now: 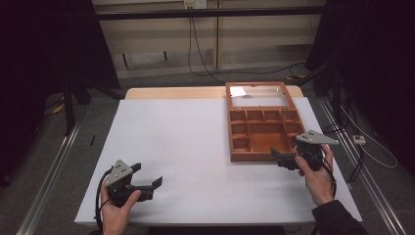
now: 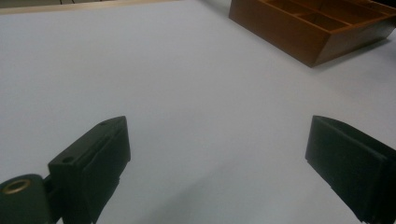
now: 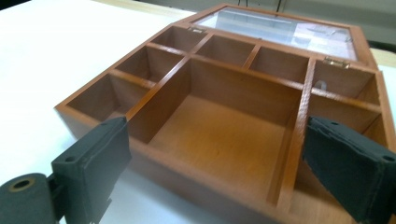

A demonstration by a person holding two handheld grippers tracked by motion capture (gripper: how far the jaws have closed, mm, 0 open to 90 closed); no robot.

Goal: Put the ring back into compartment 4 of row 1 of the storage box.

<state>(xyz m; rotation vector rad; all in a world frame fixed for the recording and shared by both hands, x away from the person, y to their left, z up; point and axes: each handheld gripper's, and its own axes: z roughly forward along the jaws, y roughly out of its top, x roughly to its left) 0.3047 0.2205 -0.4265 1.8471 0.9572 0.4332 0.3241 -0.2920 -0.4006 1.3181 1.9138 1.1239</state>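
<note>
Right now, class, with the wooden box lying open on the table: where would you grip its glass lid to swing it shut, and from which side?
Probably the lid's far wooden frame edge, coming from behind the wooden box. The lid lies folded back flat, hinged along the tray's rear wall, so its free edge is farthest from the person. Avoid the glass pane. The right gripper, jaws open, is nearest.

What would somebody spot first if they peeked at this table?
Probably the open wooden compartment box on the white table's far right, its glass lid laid flat behind it. Next, the right gripper right at its near edge, and the left gripper, jaws apart, over bare tabletop.
</note>
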